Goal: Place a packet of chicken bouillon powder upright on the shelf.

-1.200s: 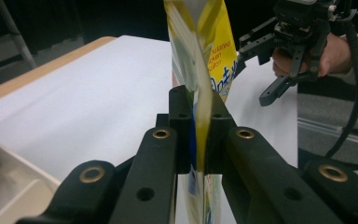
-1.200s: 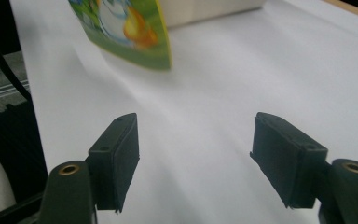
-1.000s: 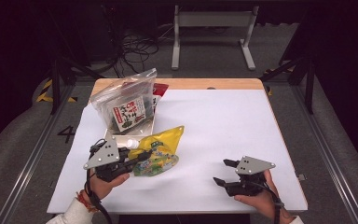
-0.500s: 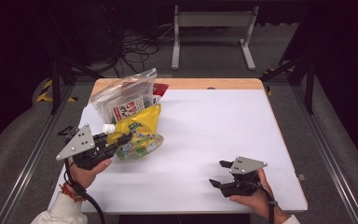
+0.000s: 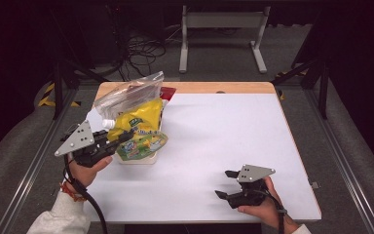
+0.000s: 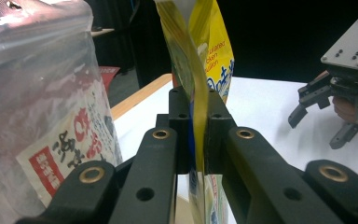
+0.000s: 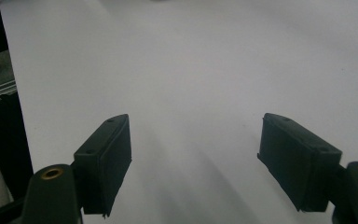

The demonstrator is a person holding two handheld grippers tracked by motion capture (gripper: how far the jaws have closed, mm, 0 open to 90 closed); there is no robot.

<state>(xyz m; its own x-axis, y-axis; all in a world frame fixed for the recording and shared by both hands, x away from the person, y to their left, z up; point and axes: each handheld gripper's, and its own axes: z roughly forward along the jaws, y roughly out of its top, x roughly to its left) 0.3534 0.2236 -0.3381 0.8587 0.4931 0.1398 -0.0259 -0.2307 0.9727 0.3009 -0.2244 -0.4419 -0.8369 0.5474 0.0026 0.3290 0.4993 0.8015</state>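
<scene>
Left hand-held gripper (image 5: pixel 119 141) clamping yellow pouch (image 5: pixel 140 131), clear bag (image 5: pixel 126 95) of packets beside

Both grippers (image 5: pixel 119 142) (image 5: pixel 225 184) are showing black jaws, brass pivot pins and grey 3-cornered plates; a black cable is trailing past the left white sleeve (image 5: pixel 61 219).

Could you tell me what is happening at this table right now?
A person works with a hand-held gripper in each hand. The left hand-held gripper is shut on the edge of a yellow pouch and holds it upright, close in front of a clear plastic bag of packets at the table's far left corner. The right hand-held gripper rests near the front edge, its jaws open with nothing between them.
</scene>
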